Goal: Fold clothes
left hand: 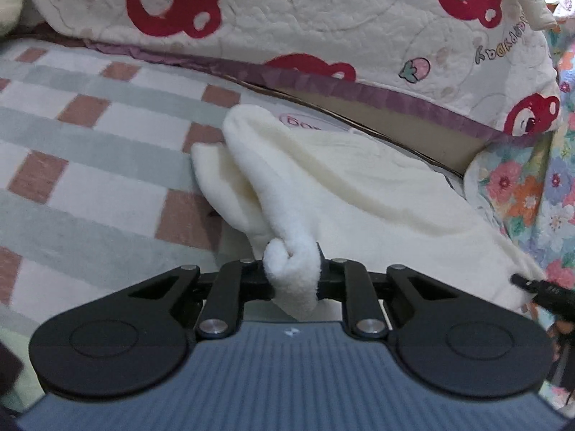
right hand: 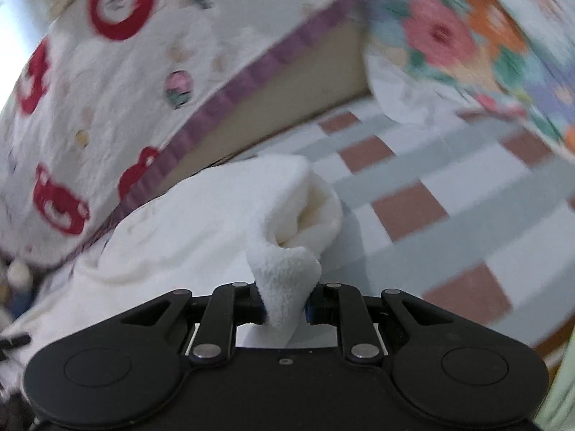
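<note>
A cream fleece garment (left hand: 359,186) lies on the checked bed cover (left hand: 90,165), stretched between both grippers. My left gripper (left hand: 293,273) is shut on a bunched corner of the fleece, which curls up out of its jaws. In the right wrist view the same cream garment (right hand: 172,237) spreads to the left, and my right gripper (right hand: 285,305) is shut on another rolled corner of it. The tip of the right gripper (left hand: 539,287) shows at the right edge of the left wrist view, against the garment's edge.
A quilt with red bear prints (left hand: 287,18) and a purple border (left hand: 359,89) is heaped behind the garment. A floral quilt (left hand: 539,186) lies at the right. The checked cover (right hand: 431,197) stretches to the right in the right wrist view.
</note>
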### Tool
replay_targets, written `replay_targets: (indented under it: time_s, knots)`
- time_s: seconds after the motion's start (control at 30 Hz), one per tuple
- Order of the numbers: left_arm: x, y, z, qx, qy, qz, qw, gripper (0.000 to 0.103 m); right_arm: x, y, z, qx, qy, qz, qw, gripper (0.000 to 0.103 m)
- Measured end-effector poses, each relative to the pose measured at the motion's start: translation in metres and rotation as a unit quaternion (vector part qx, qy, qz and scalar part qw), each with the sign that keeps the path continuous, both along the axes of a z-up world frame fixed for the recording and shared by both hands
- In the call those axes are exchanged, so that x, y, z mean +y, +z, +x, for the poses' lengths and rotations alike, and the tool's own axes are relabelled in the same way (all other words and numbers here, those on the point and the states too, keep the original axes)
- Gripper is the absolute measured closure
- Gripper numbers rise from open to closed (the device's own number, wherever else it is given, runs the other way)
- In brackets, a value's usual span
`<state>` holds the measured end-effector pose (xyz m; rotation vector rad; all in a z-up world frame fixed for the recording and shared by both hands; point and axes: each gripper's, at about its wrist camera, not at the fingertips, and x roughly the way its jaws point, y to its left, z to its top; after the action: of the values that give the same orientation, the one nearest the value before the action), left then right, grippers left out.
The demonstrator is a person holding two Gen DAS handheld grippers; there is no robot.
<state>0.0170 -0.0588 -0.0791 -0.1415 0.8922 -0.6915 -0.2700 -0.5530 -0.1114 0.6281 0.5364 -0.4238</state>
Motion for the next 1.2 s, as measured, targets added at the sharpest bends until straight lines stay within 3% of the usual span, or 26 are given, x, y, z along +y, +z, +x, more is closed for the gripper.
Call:
replay_targets:
  time_s: [0.13,0.23,0.37,0.6,0.8,0.9,1.0,1.1,1.2]
  knots:
    - [-0.011,-0.010,-0.003,-0.002,-0.022,0.064,0.9977,0.086,-0.007,0.011,-0.004,-0.028,0.023,0.019,0.999,0.081]
    - [-0.019,-0.032,-0.005,0.028,-0.046,0.119,0.9915,0.084,-0.011,-0.008,-0.005,0.013,0.019,0.034,0.999,0.080]
    - [-0.023,-0.038,-0.006,0.023,-0.054,0.159,0.9855,0.078,-0.011,-0.033,-0.013,0.043,-0.006,0.065,0.997,0.075]
    - [0.001,-0.028,0.003,0.020,-0.009,0.141,0.9898,0.064,-0.023,-0.021,-0.023,0.053,-0.036,0.023,0.998,0.067]
    - [0.016,-0.020,0.015,0.015,0.033,0.102,0.9941,0.063,-0.035,-0.010,-0.029,0.040,-0.057,0.004,0.998,0.067]
    - [0.011,-0.012,0.013,-0.011,0.029,0.086,0.9958,0.061,-0.034,-0.005,-0.019,0.037,-0.045,-0.013,0.998,0.067]
    - [-0.003,-0.011,0.007,-0.032,0.016,0.094,0.9950,0.046,-0.023,0.003,-0.004,0.033,-0.020,-0.082,0.996,0.067]
    - [-0.024,-0.012,0.007,-0.038,-0.008,0.121,0.9919,0.046,-0.016,0.012,0.017,0.024,0.014,-0.142,0.989,0.067]
    - [-0.047,0.000,0.020,-0.037,-0.027,0.122,0.9914,0.046,-0.019,0.023,0.044,0.012,0.034,-0.173,0.984,0.067]
